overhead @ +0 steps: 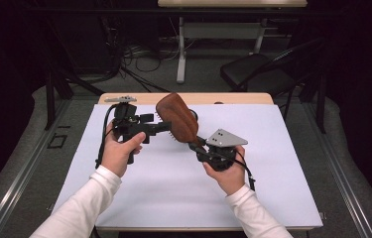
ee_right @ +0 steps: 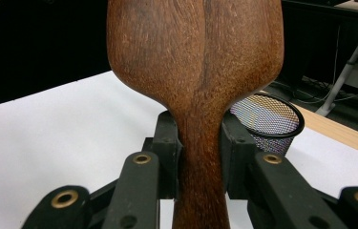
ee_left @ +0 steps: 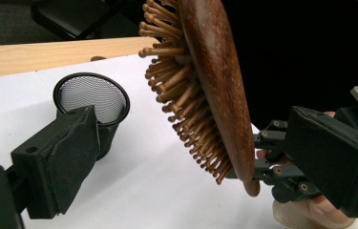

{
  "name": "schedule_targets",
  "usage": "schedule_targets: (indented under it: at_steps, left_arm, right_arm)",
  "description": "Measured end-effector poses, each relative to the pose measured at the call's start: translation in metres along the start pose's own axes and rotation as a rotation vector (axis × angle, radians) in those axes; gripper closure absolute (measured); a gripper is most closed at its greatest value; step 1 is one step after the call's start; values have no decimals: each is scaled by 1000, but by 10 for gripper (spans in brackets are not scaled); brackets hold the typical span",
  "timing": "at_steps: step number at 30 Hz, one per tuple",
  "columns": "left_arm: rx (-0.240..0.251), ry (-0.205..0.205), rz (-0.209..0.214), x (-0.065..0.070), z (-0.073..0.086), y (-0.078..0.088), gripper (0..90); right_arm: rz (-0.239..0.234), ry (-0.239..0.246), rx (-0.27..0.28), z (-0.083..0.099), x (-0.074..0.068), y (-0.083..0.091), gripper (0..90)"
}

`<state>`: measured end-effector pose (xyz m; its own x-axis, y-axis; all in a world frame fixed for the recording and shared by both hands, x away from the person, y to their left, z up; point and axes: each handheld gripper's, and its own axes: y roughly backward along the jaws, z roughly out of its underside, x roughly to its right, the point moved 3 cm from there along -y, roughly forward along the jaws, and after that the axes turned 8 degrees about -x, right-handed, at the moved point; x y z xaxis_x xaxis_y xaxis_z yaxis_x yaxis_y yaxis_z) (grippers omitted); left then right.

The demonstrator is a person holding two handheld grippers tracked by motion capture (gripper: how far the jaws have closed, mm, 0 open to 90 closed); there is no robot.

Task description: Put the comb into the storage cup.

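Nearest the bottom edge of the high view: two white-sleeved forearms, angled inward over the white-covered counter (overhead: 273,163) with its pale wooden far edge.

Left hand (overhead: 119,151) wrapped around the grip of the left hand-held gripper (overhead: 166,126), wrist raised, tool held roughly level and pointed across toward the other hand. Jaws apart, nothing between them; in the left gripper view one black padded jaw at lower left, clear of the bristles.

Right hand (overhead: 223,171) cupped under the right hand-held gripper (overhead: 196,143), grey three-cornered plate on top, tool tilted up and toward the left. Jaws clamped on the narrow neck of the brown oval wooden hairbrush (overhead: 177,118), one pad on each side of the handle in the right gripper view (ee_right: 200,157).

Hairbrush lifted off the counter, between the two hand-held grippers, head slanted up and away from the right hand. Smooth wooden back toward the right hand-held gripper (ee_right: 195,57); wooden pins with rounded tips toward the left one (ee_left: 186,95).

Farther off, a small black wire-mesh cup (ee_left: 92,98) upright on the white sheet, near the wooden edge, apart from the brush.

Beyond the counter: a dark chair (overhead: 268,69), a white desk frame (overhead: 218,34) and loose cables on the grey floor.
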<state>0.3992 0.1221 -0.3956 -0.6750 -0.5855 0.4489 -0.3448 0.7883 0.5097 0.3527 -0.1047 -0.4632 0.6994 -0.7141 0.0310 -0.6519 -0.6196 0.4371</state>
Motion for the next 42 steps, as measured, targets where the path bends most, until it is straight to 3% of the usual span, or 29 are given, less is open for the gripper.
schedule_targets:
  at_steps: [9, 33, 42]
  left_arm:
    - [-9, 25, -6, -3, -6, -9, 60]
    - [-35, 39, 20, 3, -12, -31, 82]
    - [-41, 46, 32, 5, -12, -35, 145]
  right_arm:
    - [-4, 4, 0, 0, -2, 0, 719]
    - [-14, 18, 1, 1, -7, -2, 718]
    - [-17, 24, 0, 1, -8, -3, 718]
